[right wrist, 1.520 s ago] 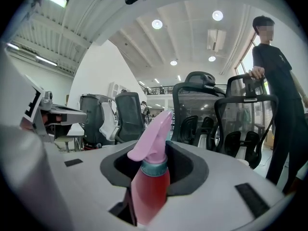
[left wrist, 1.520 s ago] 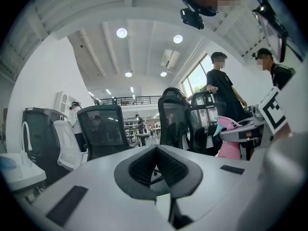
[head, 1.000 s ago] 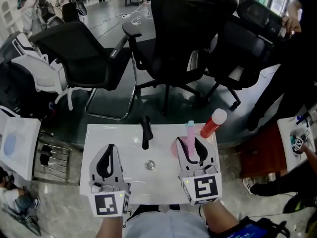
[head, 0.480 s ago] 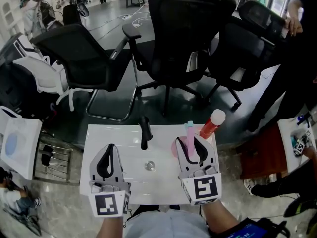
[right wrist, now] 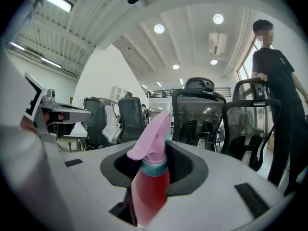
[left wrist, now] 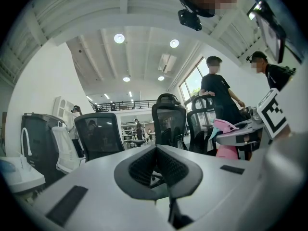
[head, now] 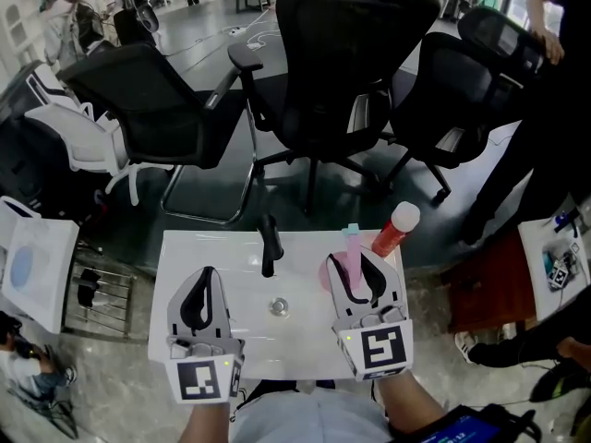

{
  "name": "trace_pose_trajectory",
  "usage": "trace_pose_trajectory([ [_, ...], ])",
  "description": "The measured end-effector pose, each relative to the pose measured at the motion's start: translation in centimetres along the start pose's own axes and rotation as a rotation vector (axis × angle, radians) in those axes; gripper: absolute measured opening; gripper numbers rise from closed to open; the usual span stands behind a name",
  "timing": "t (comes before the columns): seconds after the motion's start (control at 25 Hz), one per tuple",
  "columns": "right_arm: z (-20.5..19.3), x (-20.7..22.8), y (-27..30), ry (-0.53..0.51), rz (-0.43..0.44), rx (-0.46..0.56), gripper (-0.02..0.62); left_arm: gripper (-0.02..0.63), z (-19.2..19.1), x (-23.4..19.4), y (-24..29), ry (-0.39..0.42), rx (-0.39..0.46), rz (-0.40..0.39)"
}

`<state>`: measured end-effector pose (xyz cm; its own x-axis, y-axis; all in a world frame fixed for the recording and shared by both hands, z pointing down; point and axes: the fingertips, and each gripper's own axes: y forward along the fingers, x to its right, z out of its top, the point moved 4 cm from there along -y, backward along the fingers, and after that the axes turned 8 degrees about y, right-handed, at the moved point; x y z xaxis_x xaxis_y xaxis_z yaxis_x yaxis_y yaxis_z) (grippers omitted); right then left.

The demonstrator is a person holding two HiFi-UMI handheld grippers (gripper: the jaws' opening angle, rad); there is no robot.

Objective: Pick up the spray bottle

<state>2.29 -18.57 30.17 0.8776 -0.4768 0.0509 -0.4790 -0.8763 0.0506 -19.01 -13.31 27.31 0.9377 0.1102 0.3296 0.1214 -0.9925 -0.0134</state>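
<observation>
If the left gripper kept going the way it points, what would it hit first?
Likely nothing nearby: the left gripper points past the black faucet, which stands to its right. A black mesh office chair beyond seems first; depth is unclear.

The right tongs (head: 354, 266) hide the lower body and base of the spray bottle (head: 354, 241).

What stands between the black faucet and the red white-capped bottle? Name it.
The pink spray bottle, gripped in the right gripper, stands between the faucet and the red bottle; the head view shows it.
</observation>
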Motion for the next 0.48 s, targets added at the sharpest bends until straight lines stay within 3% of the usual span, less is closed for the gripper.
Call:
trace_pose_trajectory([
  [0.48, 0.37, -0.1, 0.04, 0.0, 0.0, 0.006, 0.147, 0.016, 0.31, -0.03, -0.01, 0.003, 0.001, -0.007],
])
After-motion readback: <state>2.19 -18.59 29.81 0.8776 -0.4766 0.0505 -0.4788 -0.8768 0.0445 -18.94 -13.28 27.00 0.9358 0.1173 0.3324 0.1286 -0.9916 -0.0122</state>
